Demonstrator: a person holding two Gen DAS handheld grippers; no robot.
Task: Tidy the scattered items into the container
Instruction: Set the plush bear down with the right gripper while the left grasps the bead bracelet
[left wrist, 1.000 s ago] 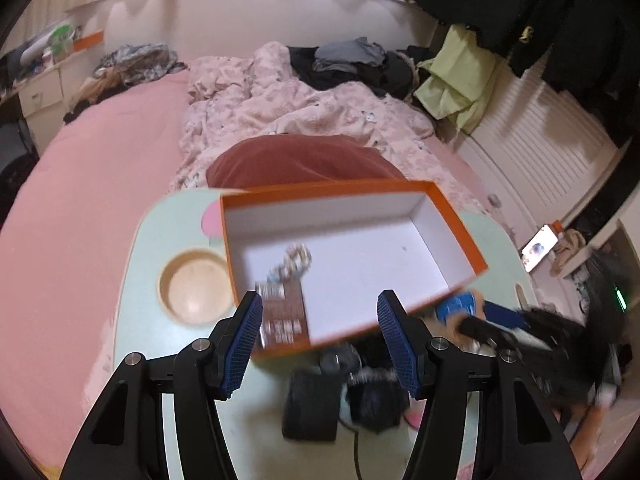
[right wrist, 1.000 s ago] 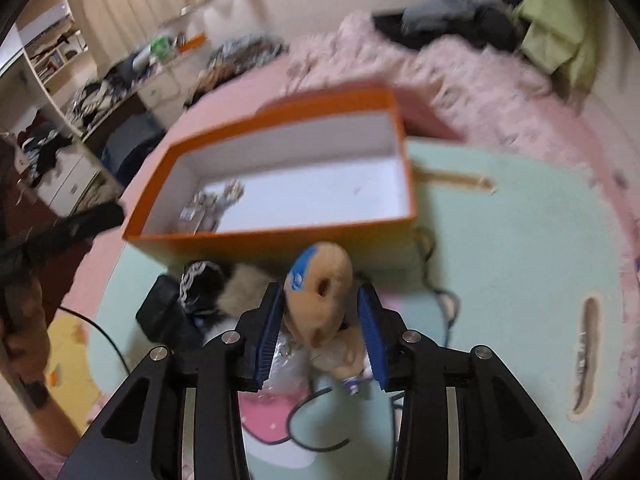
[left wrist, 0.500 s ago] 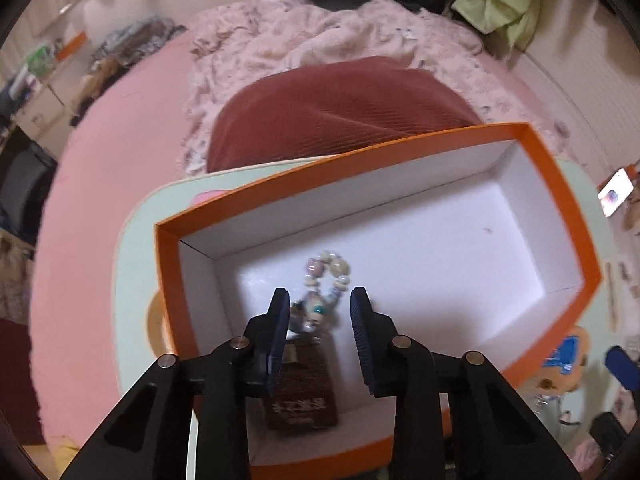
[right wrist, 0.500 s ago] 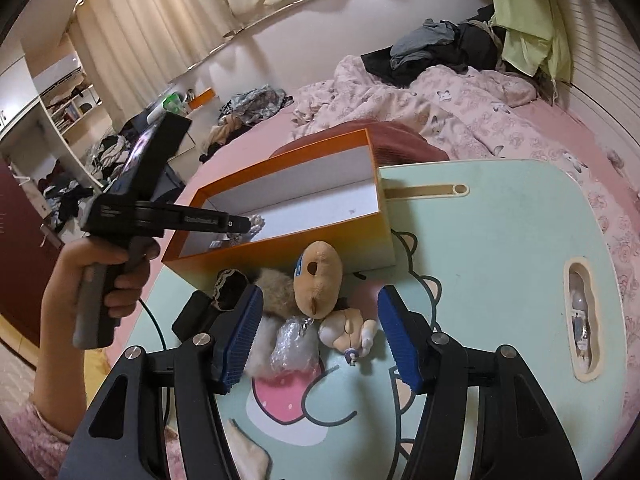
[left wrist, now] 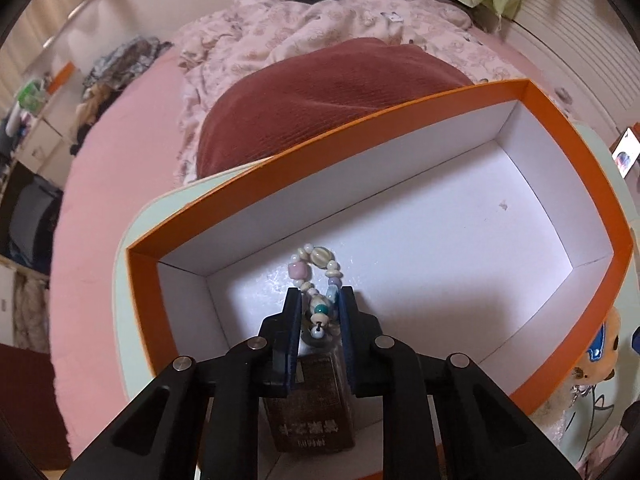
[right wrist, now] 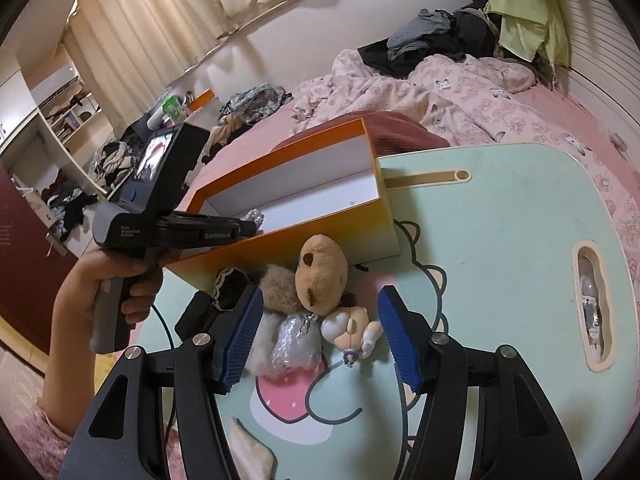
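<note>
An orange box with a white inside stands on the mint-green table. In it lie a bead bracelet and a small brown carton. My left gripper points down into the box's near left corner, shut on the bracelet's lower beads. In the right wrist view a hand holds the left gripper over the orange box. My right gripper is open. A tan plush toy lies on the table between its fingers, untouched by the pads.
Beside the plush toy lie a fur pompom, a crinkled plastic packet and black items with a cable. A red cushion and a pink bed with a crumpled quilt lie beyond the table.
My left gripper dropped into the box and closed around the bracelet. My right gripper let go of the plush toy, opened wide and drew back a little.
</note>
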